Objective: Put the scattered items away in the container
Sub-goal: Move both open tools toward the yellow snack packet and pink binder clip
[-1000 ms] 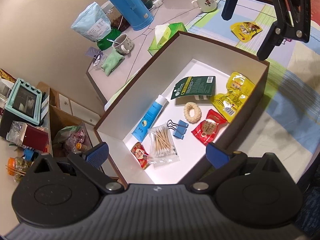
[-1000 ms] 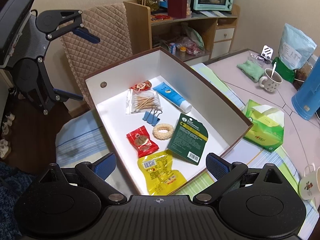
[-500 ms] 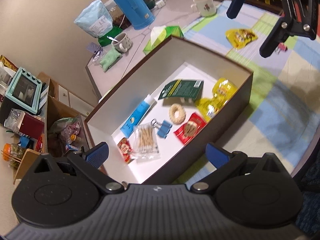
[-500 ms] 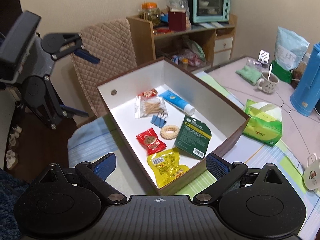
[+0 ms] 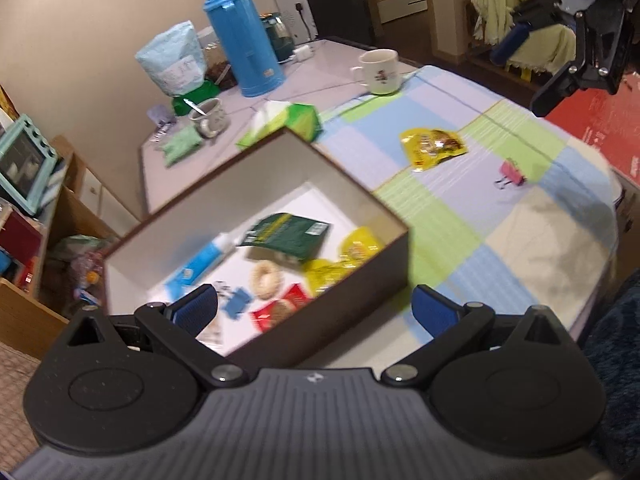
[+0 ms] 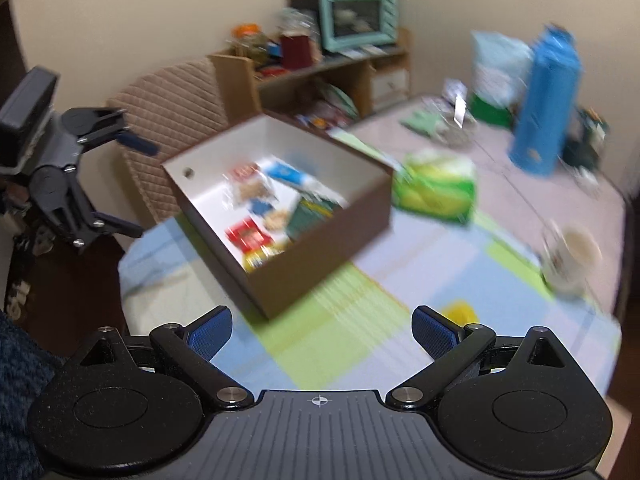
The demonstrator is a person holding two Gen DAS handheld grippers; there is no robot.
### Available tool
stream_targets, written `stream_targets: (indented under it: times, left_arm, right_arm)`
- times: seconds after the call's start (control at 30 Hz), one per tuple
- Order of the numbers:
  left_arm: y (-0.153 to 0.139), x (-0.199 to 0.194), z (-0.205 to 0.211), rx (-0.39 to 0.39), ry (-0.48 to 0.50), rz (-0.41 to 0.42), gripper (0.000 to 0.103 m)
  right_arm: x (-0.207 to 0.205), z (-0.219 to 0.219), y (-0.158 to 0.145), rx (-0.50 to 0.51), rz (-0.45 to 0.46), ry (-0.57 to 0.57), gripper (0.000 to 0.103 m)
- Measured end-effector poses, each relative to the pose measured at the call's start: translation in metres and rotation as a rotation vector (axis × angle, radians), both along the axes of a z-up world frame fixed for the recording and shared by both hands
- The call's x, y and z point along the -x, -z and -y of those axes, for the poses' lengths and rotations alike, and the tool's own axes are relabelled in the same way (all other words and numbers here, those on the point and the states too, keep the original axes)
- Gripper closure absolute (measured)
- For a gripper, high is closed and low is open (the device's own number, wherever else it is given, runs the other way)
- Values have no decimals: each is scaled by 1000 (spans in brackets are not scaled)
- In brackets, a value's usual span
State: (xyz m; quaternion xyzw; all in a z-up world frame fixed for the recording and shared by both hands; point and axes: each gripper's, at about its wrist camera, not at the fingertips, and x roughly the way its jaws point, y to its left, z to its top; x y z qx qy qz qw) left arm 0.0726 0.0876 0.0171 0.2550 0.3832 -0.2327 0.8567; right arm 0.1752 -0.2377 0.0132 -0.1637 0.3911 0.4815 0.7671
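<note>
Both grippers spread, empty. Yellow snack packet (image 5: 434, 147) lay on the cloth beyond the box (image 5: 360, 276), nearer the right gripper (image 6: 322, 330) than the left gripper (image 5: 314, 308).

left gripper (image 5: 314, 310): jaws spread wide, nothing between them; blue pads face each other.
left gripper, seen from the right (image 6: 100, 184): off to the far left, held in the air, fingers parted and pointing right.
right gripper (image 6: 322, 330): jaws spread wide, empty, blue pads facing inward.
right gripper, seen from the left (image 5: 532, 68): up at the far right, raised in the air, fingers apart and pointing left.
</note>
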Motion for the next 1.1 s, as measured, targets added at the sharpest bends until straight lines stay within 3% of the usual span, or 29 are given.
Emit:
stream_targets:
  times: [0.43, 0.77, 1.1]
  left_arm:
    - [26, 14, 93, 163, 10, -77, 1]
    - [44, 10, 147, 196, -9, -108, 1]
    - [56, -11, 171, 192, -52, -140, 2]
  right_arm:
    - [-5, 98, 44, 77, -154, 213, 4]
    - [-26, 137, 59, 88, -162, 275, 4]
    - [-51, 148, 69, 104, -157, 254, 4]
